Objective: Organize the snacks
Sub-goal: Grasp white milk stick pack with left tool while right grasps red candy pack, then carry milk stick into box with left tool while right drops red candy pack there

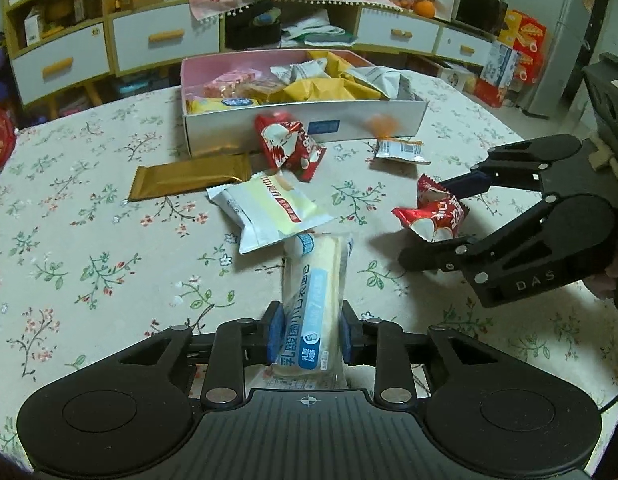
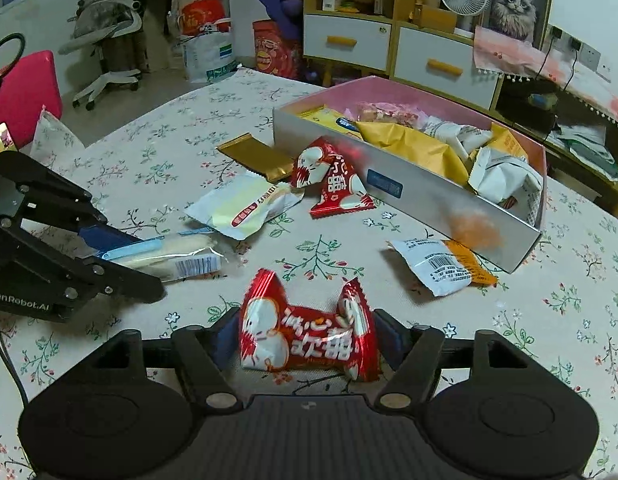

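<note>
On floral tablecloth (image 1: 89, 208): snack box (image 1: 309, 128) at far side, part full | left gripper (image 1: 309, 334) jaws flank bread pack (image 1: 313, 300), contact looks likely, unsure | right gripper (image 2: 307, 338) straddles red candy pack (image 2: 305, 340), apparently loose

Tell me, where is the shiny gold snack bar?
The gold snack bar lies flat on the flowery tablecloth, just in front of the box's left end in the left wrist view, beside a red packet.
</note>
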{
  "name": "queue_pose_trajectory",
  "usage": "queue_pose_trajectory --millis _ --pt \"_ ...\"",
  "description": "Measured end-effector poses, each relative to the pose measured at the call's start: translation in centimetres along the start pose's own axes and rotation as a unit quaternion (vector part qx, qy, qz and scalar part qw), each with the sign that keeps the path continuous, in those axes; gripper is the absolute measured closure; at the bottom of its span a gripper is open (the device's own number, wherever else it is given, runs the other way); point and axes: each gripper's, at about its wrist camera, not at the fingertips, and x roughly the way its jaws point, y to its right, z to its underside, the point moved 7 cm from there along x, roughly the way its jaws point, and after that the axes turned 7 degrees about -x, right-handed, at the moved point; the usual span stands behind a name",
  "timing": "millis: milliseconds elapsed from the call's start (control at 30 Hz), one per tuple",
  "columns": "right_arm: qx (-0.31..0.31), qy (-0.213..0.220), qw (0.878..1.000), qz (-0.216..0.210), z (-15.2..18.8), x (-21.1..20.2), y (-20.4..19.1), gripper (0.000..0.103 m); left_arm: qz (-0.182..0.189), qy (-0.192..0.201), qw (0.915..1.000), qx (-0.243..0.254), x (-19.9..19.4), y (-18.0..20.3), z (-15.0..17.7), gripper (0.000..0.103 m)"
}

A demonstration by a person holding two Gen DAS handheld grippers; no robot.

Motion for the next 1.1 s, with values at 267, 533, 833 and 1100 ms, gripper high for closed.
queue_pose_trajectory --millis 267,533,833,1100 --pt "0.002 0.001 1.000 0.001 0.1 -0.4 0.1 0.069 -0.008 0.000 0.9999 0.012 0.1 0.6 -0.4 0.083" --pt "-0.007 0.007 1.000 -0.001 -0.8 -0.9 -0.2 0.082 0.012 -0.001 0.9999 -0.004 -0.9 0.5 -0.7 0.087" --pt "0.004 0.044 0.999 0.015 -2.7 -2.9 0.7 0.083 0.034 0.028 0.9982 -0.040 -3.2 -0.1 -2.5 0.087" --pt "0.032 0.072 0.996 0.041 -5.1 -3.5 2.9 0.083 0.043 0.067 0.9938 -0.078 -4.6 -0.9 -6.0 0.087"
